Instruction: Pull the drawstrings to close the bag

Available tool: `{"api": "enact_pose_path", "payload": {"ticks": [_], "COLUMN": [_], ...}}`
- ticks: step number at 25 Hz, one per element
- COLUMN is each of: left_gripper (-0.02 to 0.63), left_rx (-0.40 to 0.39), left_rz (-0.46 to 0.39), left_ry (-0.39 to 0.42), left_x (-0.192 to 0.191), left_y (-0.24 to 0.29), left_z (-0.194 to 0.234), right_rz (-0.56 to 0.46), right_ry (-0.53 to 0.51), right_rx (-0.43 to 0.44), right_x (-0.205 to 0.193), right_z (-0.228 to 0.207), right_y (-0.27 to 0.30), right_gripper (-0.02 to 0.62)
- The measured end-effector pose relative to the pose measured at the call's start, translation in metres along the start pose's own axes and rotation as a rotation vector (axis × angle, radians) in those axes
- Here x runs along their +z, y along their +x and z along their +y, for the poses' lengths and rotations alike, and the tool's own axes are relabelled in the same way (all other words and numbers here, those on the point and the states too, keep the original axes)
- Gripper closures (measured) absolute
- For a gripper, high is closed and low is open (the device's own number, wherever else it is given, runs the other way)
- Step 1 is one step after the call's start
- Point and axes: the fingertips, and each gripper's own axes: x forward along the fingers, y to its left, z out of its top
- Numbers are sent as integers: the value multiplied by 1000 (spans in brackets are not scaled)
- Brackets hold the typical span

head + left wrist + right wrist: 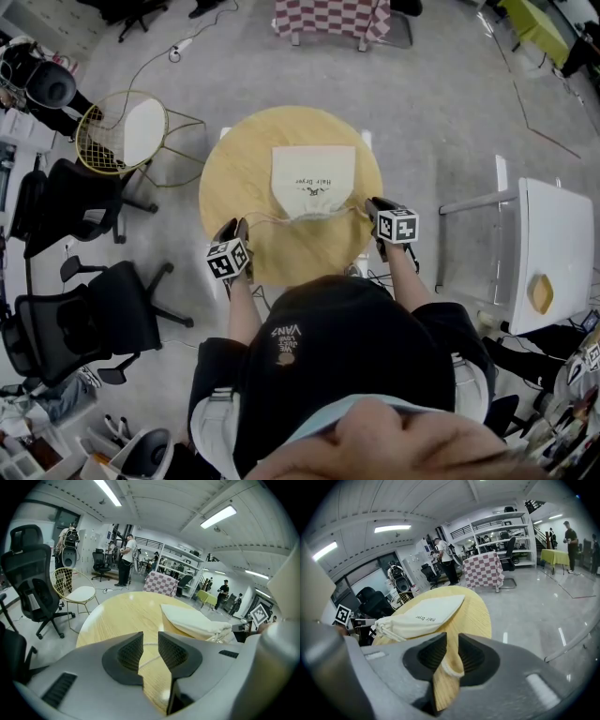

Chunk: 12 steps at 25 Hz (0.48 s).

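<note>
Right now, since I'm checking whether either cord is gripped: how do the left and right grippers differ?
The left gripper has only a thin drawstring crossing between its jaws; the right gripper has a thicker white cord end there. The left gripper sits farther from the bag than the right gripper. Both stand open, pressing nothing.

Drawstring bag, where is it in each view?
Head view: bag at centre, on the round table.
Left gripper view: bag right of centre, beyond the jaws.
Right gripper view: bag left of centre, above the jaws.
Shared landmark: the checkered tablecloth beyond the table, in all three.
</note>
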Motion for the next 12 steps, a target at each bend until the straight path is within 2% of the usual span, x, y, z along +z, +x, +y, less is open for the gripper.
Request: {"api": "enact_pose_path", "payload": {"ticks": [12], "left_gripper": [506], "left_rx": [-29], "left_rz": [-27], "left_ry": [54], "left_x": [12], "left_y": [-5], "left_z": [-14], "right_rz": [-41], "right_ry": [-36], "right_rx": [3], "right_x": [12], "right_z": [11], "right_y": [-7], "right_gripper": [518]}}
